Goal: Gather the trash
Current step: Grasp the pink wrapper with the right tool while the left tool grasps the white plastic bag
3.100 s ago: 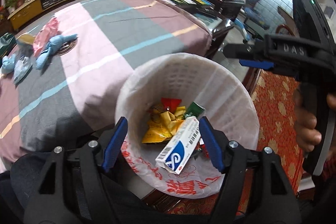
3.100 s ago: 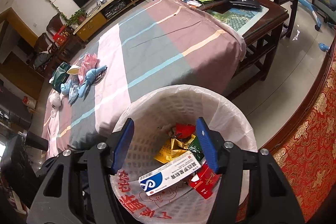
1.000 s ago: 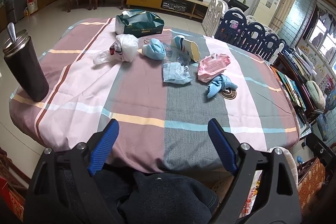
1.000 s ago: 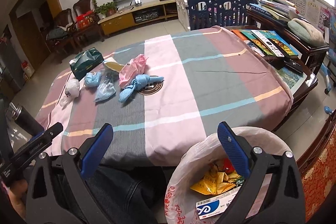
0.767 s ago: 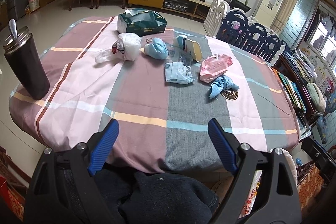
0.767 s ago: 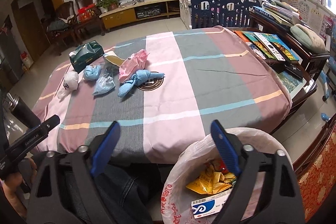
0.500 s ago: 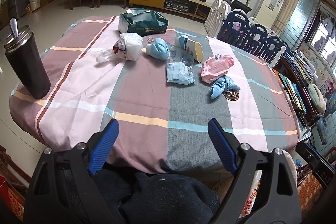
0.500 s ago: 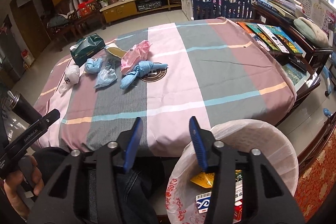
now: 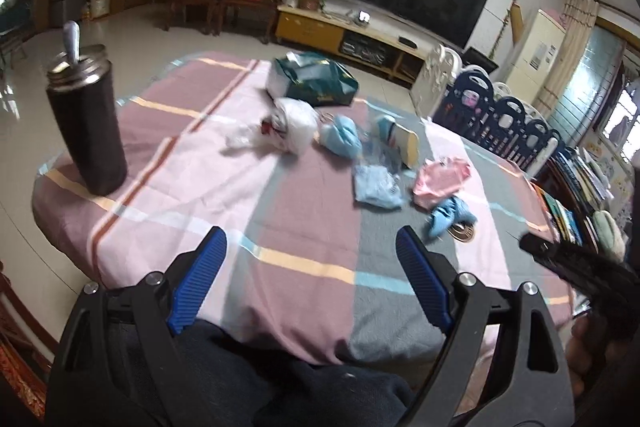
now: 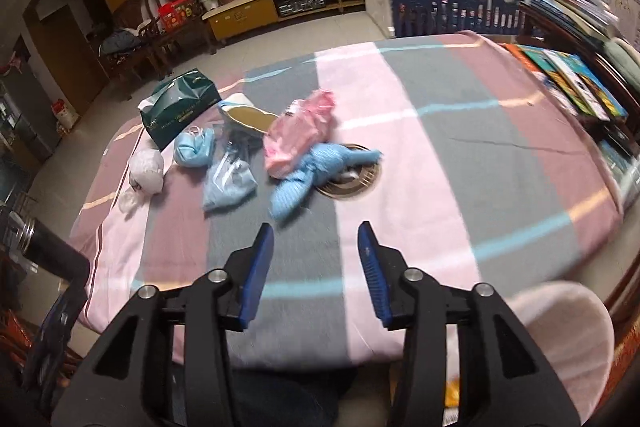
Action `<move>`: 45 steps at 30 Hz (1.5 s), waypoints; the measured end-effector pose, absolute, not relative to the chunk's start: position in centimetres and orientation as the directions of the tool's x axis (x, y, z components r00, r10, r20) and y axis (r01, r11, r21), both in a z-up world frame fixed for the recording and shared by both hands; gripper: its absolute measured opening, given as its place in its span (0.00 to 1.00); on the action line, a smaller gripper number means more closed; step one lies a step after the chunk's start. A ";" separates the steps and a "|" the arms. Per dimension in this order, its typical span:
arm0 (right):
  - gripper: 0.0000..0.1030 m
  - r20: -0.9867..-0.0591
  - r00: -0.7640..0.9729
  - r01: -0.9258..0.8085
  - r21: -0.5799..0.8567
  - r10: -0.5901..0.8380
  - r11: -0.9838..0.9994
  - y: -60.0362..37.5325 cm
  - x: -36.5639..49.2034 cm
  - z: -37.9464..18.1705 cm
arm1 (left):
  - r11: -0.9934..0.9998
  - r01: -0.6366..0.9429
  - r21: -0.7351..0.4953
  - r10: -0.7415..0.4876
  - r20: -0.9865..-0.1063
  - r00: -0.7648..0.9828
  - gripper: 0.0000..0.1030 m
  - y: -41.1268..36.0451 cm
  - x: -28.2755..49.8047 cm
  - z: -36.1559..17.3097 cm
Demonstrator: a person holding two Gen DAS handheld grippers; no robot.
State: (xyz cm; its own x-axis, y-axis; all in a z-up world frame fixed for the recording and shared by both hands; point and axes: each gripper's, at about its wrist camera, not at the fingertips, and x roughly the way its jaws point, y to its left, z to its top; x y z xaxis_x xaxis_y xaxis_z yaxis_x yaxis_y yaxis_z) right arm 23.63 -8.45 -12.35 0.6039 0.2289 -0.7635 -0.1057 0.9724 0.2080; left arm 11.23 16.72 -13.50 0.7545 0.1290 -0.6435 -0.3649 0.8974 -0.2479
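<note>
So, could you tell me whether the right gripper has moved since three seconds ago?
Yes: the right gripper, empty, jaws just narrowed, has left the bin and now hangs over the striped tablecloth.

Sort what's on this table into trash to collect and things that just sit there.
Trash to collect: white plastic bag, blue face mask, clear wrapper, pink wrapper, blue cloth wad; it goes in the bin.

Just sitting there: black tumbler, green tissue pack, books.

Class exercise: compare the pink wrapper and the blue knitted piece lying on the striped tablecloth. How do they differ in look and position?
The pink wrapper is glossy crinkled plastic; the blue knitted piece is soft ribbed fabric. The pink wrapper lies farther from the tongs; the blue knitted piece is nearer and overlaps the round coaster. Both rest uncollected on the tablecloth, touching each other.
</note>
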 end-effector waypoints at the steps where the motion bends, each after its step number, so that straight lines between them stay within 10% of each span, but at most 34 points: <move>1: 0.46 -0.765 0.604 -0.112 0.196 0.223 0.974 -7.4 25.2 -12.6 | 0.897 -0.376 -0.232 0.146 -0.648 0.748 0.84 16.9 11.3 -13.7; 13: 0.65 -0.843 0.534 -0.091 0.023 0.068 0.996 -2.6 40.7 -18.8 | 0.867 -0.418 -0.271 0.108 -0.716 0.689 0.86 20.2 14.6 -15.6; 19: 0.28 -0.842 0.518 -0.156 0.082 0.152 0.984 -2.9 39.8 -19.6 | 0.830 -0.472 -0.298 0.134 -0.714 0.687 0.89 25.1 22.5 -14.9; 27: 0.27 -0.768 0.586 -0.197 0.173 0.258 0.965 -7.0 34.0 -15.0 | 0.910 -0.377 -0.175 0.111 -0.772 0.626 0.89 25.6 33.6 -18.3; 32: 0.26 -0.708 0.645 -0.232 0.179 0.289 0.956 -9.4 28.9 -12.0 | 0.925 -0.355 -0.136 0.108 -0.801 0.589 0.30 24.6 34.4 -20.2; 45: 0.26 -0.726 0.669 -0.113 0.111 0.158 0.987 -15.6 18.4 -10.8 | 0.953 -0.241 -0.186 0.074 -0.627 0.776 0.21 13.2 16.1 -11.2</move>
